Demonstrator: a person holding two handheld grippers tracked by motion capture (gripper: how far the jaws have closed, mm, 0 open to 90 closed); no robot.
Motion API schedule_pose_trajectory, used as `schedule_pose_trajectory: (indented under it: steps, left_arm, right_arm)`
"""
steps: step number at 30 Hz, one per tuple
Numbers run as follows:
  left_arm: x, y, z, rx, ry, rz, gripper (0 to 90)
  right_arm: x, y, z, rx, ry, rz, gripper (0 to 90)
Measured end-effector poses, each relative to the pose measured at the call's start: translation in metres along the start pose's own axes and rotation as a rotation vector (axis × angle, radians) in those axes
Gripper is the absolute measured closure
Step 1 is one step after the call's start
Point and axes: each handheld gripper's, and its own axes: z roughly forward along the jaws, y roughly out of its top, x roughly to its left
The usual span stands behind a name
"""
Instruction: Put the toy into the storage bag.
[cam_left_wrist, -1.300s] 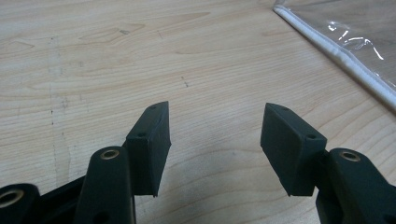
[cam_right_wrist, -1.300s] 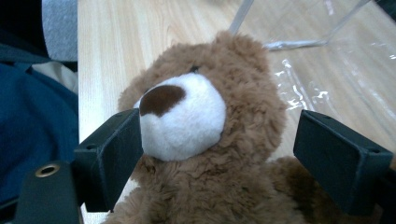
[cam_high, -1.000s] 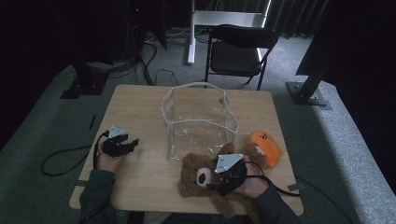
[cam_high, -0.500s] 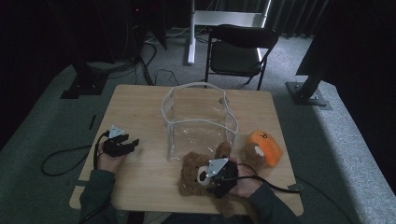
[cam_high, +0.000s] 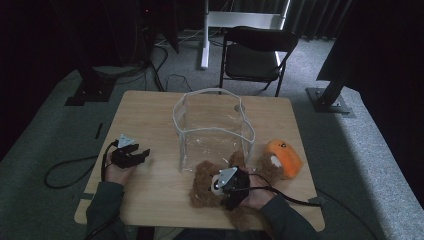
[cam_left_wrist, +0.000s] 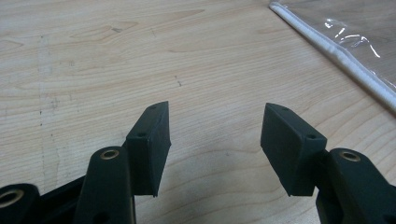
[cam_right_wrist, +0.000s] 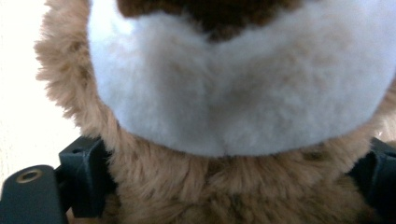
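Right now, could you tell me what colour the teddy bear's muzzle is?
White on the teddy bear, clearest in the right gripper view.

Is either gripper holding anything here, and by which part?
The right tongs straddle the teddy bear just below its white muzzle; whether they press on it cannot be told. The left tongs are open over the table, holding nothing.

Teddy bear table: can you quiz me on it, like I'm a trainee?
1. True or false: the left gripper has nothing between its jaws.
2. Which toy sits between the right gripper's jaws: A the brown furry teddy bear, B the orange plush toy?
3. What stands on the wooden table behind the bear?

Key: 1 true; 2 A; 3 a clear plastic bag with white edging.
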Motion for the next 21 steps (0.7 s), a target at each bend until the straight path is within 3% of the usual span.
schedule_pose_trajectory:
  steps: [4,9,15,21]
  left_arm:
    - [0.0,0.0,0.0,-0.001,-0.003,0.0,43.3]
    - [0.0,0.0,0.001,0.001,-0.002,0.0,43.3]
    - [0.001,0.0,0.001,-0.001,0.0,-0.003,43.3]
    - [0.002,-0.002,0.0,0.001,0.002,-0.008,43.3]
  right_arm:
    - [0.001,-0.001,-0.003,-0.021,-0.012,-0.013,17.8]
    - [0.003,-0.005,-0.011,-0.086,-0.014,-0.012,28.4]
    - [0.009,-0.002,-0.014,-0.132,-0.006,-0.038,32.6]
    - [0.011,-0.002,-0.019,-0.165,-0.001,-0.022,33.7]
